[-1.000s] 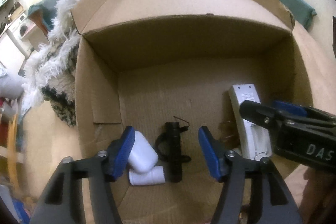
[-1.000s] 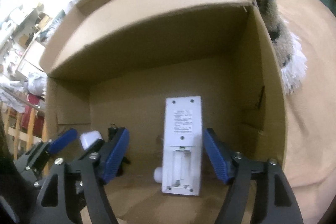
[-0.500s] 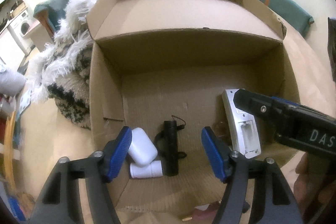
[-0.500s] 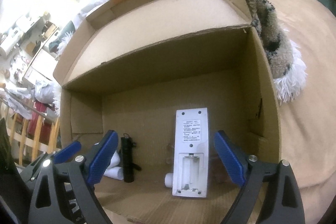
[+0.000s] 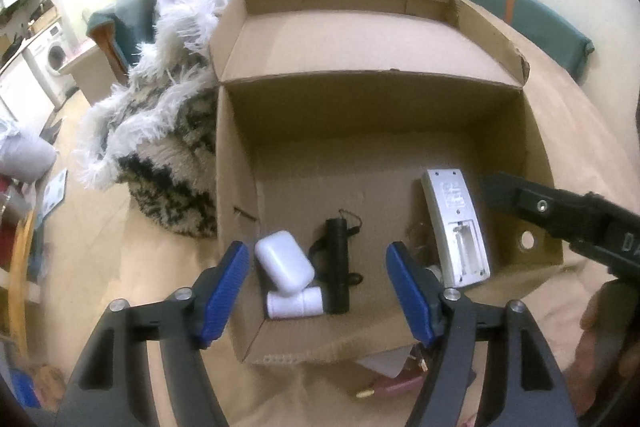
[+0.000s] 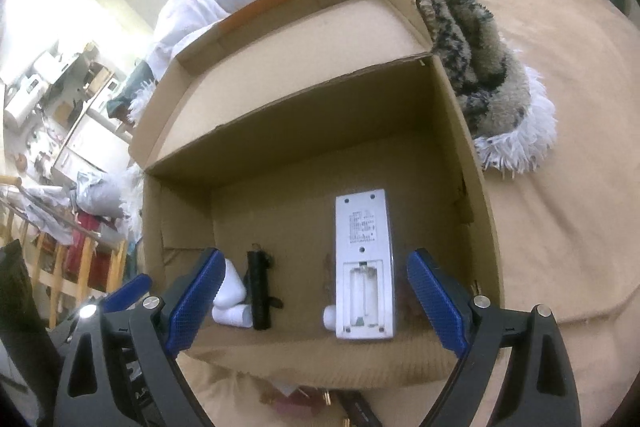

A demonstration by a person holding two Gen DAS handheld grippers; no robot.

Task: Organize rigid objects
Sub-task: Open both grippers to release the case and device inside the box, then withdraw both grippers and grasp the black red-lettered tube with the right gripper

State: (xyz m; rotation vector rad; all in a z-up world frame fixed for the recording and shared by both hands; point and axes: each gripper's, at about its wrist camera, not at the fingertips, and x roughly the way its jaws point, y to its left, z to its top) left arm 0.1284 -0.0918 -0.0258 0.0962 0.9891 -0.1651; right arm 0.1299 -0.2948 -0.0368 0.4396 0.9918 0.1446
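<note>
Cardboard box point(image 5: 240, 155) on tan bed cover, four rigid items on its floor, both tools clear above the near rim.

Contents, largest first: white remote point(image 6: 363, 267) face down, battery bay open, right side; black flashlight point(image 5: 338, 267) centre-left; white case point(image 5: 285, 263) resting on white cylinder point(image 5: 294, 303) at left wall. Left tool point(image 5: 316, 291) angled steeply down, jaws opening, nothing between. Right tool point(image 6: 316, 307) likewise pitched down, spread wide, empty. Best next: lift fully clear of the box rim, then turn to loose bits point(image 5: 384, 385) outside the front wall, one per grasp.
</note>
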